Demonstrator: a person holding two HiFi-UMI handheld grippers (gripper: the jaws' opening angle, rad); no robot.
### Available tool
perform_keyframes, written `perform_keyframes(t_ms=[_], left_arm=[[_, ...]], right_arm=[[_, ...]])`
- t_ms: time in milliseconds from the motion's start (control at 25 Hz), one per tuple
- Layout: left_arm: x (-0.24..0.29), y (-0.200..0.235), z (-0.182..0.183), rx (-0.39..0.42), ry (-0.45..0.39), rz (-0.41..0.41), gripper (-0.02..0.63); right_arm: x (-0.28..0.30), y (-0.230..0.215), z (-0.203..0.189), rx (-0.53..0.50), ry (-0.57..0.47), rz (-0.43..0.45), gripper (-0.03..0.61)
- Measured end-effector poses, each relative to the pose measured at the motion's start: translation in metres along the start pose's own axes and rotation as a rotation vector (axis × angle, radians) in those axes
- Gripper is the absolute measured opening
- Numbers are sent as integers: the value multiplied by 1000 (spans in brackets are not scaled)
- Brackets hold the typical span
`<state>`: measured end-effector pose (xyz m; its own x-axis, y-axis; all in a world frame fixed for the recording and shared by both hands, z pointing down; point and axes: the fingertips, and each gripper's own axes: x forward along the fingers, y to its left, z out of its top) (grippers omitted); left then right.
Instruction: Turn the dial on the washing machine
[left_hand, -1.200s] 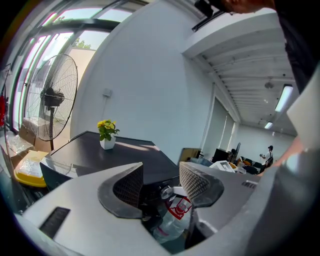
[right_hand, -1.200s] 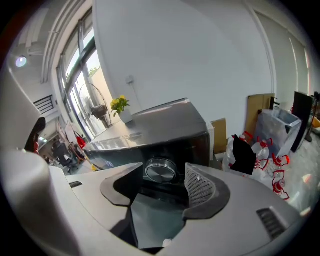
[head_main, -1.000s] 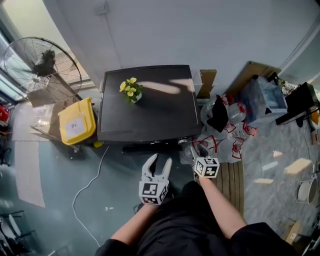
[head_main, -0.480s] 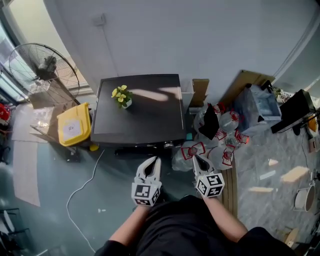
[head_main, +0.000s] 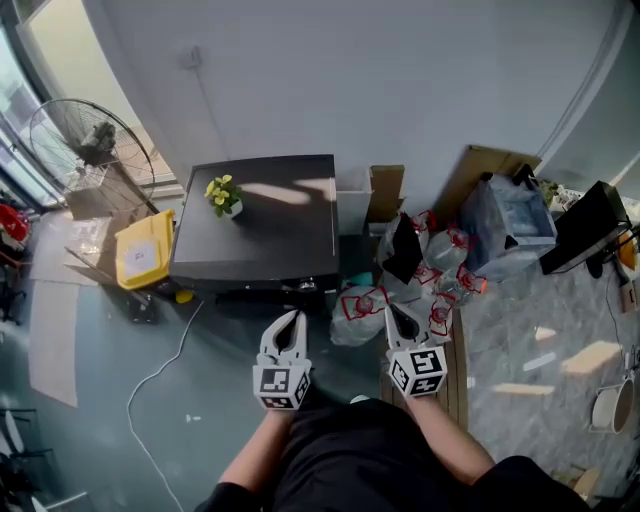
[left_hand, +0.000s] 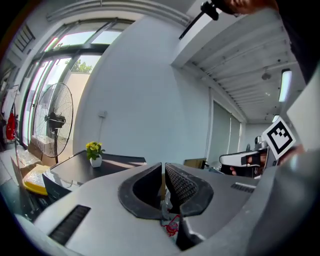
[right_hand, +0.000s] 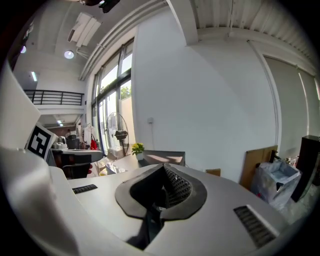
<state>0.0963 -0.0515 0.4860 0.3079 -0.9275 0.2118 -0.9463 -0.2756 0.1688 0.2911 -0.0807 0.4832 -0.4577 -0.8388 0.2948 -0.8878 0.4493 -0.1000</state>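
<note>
The washing machine (head_main: 255, 220) is a dark-topped box against the wall, with a small pot of yellow flowers (head_main: 222, 193) on its lid. A small round dial (head_main: 300, 287) shows on its front edge. Both grippers hang in the air in front of it, touching nothing. My left gripper (head_main: 290, 320) has just been closing; its jaws stand together with nothing between them. My right gripper (head_main: 392, 314) is shut and empty, over the plastic bags. The left gripper view shows the left gripper (left_hand: 163, 167) aimed at the wall right of the machine's top (left_hand: 100, 167).
A standing fan (head_main: 85, 140) and a yellow bin (head_main: 145, 250) are left of the machine. Plastic bags with red print (head_main: 420, 275) and cardboard (head_main: 385, 190) crowd its right side. A white cable (head_main: 165, 365) trails over the floor.
Both grippers went from open to shut and drew back from the machine's front. The right one left the spot by the dial and rose. The machine now sits further left.
</note>
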Motion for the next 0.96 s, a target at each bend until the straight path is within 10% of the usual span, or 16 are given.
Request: perform_keyframes(t_ms=[960], left_arm=[[-27, -92, -17, -10, 0, 49, 21]], right_arm=[[-79, -28, -8, -46, -61, 75, 0]])
